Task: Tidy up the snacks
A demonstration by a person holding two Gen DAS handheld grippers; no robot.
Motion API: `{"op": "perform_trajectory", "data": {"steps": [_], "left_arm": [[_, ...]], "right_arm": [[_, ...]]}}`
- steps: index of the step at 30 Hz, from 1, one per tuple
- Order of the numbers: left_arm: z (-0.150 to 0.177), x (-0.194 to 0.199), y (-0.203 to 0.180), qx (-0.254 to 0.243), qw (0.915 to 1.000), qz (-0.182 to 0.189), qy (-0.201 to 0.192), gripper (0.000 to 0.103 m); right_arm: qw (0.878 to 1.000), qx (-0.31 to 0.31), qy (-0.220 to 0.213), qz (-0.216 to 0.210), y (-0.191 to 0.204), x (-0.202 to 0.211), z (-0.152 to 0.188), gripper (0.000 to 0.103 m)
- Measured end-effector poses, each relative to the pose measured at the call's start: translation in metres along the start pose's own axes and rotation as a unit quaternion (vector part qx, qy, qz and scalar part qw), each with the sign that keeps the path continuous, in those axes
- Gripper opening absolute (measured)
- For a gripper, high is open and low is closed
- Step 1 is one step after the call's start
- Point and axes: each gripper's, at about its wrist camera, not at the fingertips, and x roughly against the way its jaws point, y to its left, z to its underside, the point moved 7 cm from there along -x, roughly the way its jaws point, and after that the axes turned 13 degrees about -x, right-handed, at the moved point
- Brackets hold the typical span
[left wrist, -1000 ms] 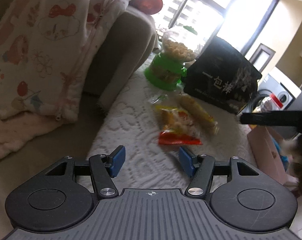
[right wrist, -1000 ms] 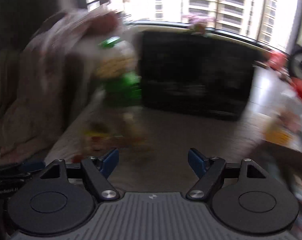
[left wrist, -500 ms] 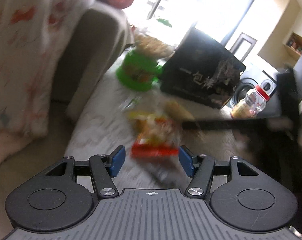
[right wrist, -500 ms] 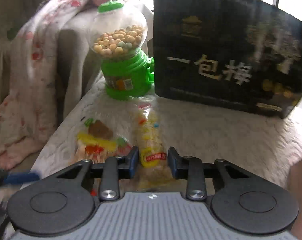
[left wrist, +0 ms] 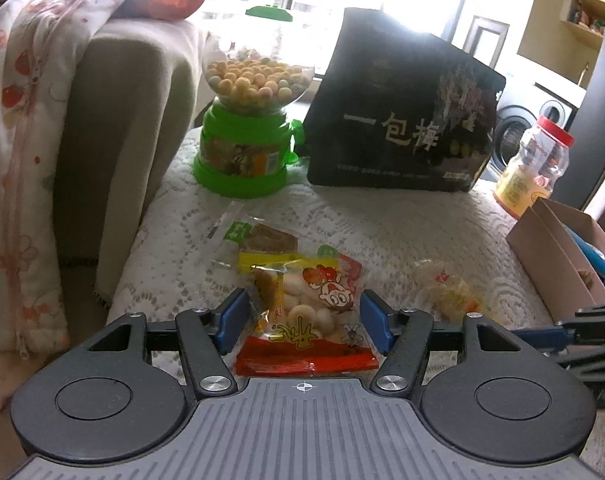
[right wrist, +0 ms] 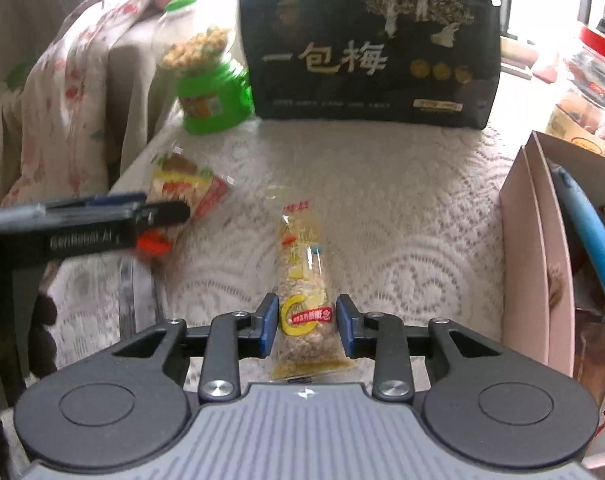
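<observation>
The left tongs [left wrist: 300, 322] are spread around the red snack packet [left wrist: 306, 320] at lower centre; the right tongs [right wrist: 307, 326] straddle the long cracker pack [right wrist: 304, 300], not yet squeezing. Close gently mid-pack, then lift toward the cardboard box [right wrist: 538, 240] at right.

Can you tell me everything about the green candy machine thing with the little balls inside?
The candy dispenser stands upright at the back left of the lace-covered table, beside the big black bag. It looks like plastic: a bright green round base with a colourful label and a small knob on its side, a clear globe on top, and a green cap. The globe is partly filled with yellow, orange and pale green balls. Neither gripper touches it; whether it touches the bag is unclear.
</observation>
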Motion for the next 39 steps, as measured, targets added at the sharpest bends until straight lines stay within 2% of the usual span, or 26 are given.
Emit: {"op": "perform_trajectory", "data": {"steps": [2, 6, 9, 11, 13, 15, 19, 23, 27, 32, 35, 36, 39], "left_arm": [[0.001, -0.001, -0.004, -0.001, 0.9999, 0.009, 0.009, 0.066], [-0.003, -0.010, -0.010, -0.016, 0.9997, 0.007, 0.019, 0.067], [-0.006, -0.012, -0.010, -0.015, 0.9998, 0.011, 0.012, 0.067], [-0.005, -0.009, -0.007, -0.003, 0.9998, 0.019, 0.006, 0.065], [-0.001, -0.001, -0.003, 0.020, 0.9990, 0.039, -0.004, 0.064], [0.004, 0.010, 0.002, 0.036, 0.9979, 0.052, -0.015, 0.063], [0.019, 0.042, 0.020, 0.054, 0.9967, 0.050, -0.033, 0.062], [0.036, 0.074, 0.046, 0.095, 0.9931, 0.054, -0.044, 0.062], [0.051, 0.091, 0.057, 0.110, 0.9921, 0.052, -0.032, 0.062], [0.065, 0.094, 0.051, 0.117, 0.9911, 0.061, -0.012, 0.062], [0.070, 0.090, 0.045, 0.119, 0.9903, 0.071, -0.004, 0.062], [0.070, 0.088, 0.043, 0.120, 0.9901, 0.074, -0.002, 0.062], [0.071, 0.088, 0.034, 0.114, 0.9902, 0.081, -0.001, 0.062]], "right_arm": [[1.000, 0.024, -0.014, 0.006, 0.005, 0.002, 0.002, 0.031], [0.998, 0.044, -0.035, 0.008, 0.014, 0.011, 0.007, 0.039], [0.997, 0.054, -0.044, 0.011, 0.019, 0.018, 0.012, 0.041], [0.996, 0.065, -0.052, 0.012, 0.022, 0.023, 0.012, 0.043], [0.996, 0.070, -0.062, 0.008, 0.025, 0.026, 0.007, 0.052], [0.995, 0.073, -0.070, 0.004, 0.030, 0.026, 0.001, 0.055], [0.993, 0.093, -0.066, -0.011, 0.049, 0.020, -0.016, 0.055], [0.989, 0.132, -0.056, -0.027, 0.082, -0.001, -0.034, 0.055], [0.987, 0.149, -0.046, -0.038, 0.107, -0.036, -0.049, 0.055], [0.991, 0.124, -0.033, -0.034, 0.116, -0.079, -0.069, 0.055], [0.990, 0.134, -0.026, -0.029, 0.121, -0.085, -0.070, 0.055], [0.990, 0.138, -0.023, -0.027, 0.122, -0.082, -0.069, 0.047], [0.988, 0.152, -0.031, -0.027, 0.122, -0.060, -0.065, 0.039]]}}
